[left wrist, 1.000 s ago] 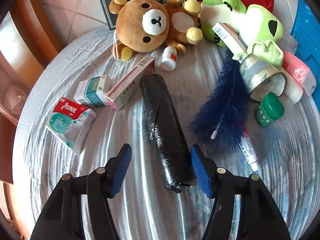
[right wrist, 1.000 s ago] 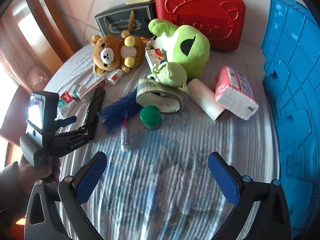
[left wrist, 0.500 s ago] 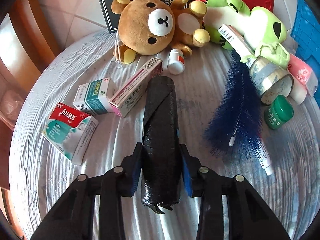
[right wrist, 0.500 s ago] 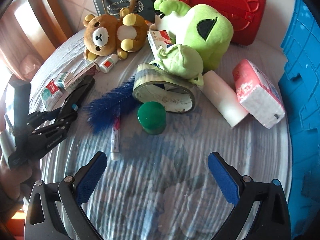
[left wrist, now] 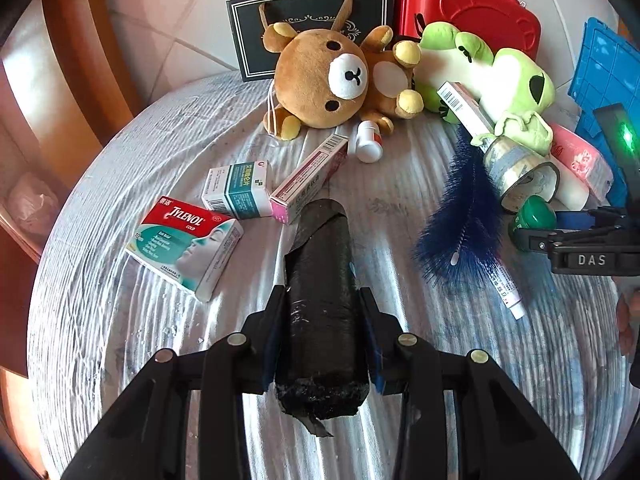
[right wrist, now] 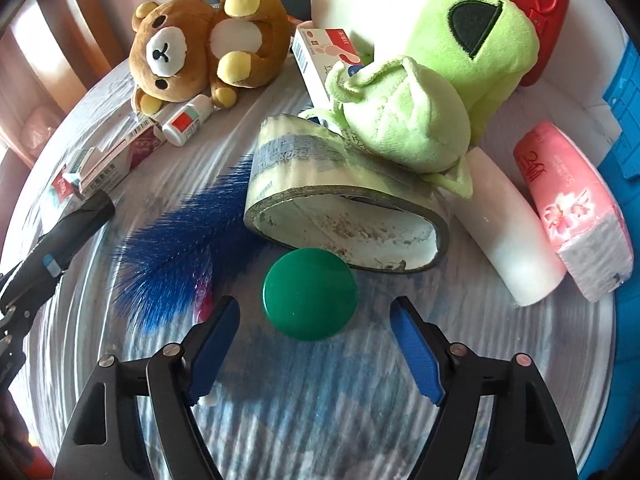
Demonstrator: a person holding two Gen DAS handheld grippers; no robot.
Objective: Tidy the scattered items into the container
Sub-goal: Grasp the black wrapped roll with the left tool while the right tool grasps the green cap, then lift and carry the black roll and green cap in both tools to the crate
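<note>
**Left gripper clamps the black roll; right gripper closes around the green jar**

In the left wrist view the left gripper (left wrist: 322, 336) is clamped on a black roll (left wrist: 322, 300) at the lower centre of the frame, its blue pads pressed against both flanks. The roll's long axis runs up the frame, in line with the fingers: the ragged near end pokes out below the pads, and the far end points toward the pink box (left wrist: 310, 180) and the brown bear plush (left wrist: 332, 80) in the upper centre.

Left of the roll lie a Tylenol box (left wrist: 184, 244) and a teal-and-white box (left wrist: 236, 190); a small white bottle (left wrist: 369, 142) sits just below the bear. To the right, a blue bristle brush (left wrist: 460, 216) lies beside a white tube (left wrist: 502, 284).

In the right wrist view the right gripper (right wrist: 316, 344) has its jaws closing, with the green jar (right wrist: 310, 294) between the fingertips; the pads do not touch it. The jar stands lid up at the centre of the frame. A flattened tape roll (right wrist: 344, 196) sits just above it, under part of the green frog plush (right wrist: 420, 60). The brush's bristles lie close to the left finger. A white cylinder (right wrist: 508, 232) and a pink tissue pack (right wrist: 576, 208) lie at the right, with the blue container (right wrist: 624, 120) along the right edge and a red case (right wrist: 540, 12) at the top.
</note>
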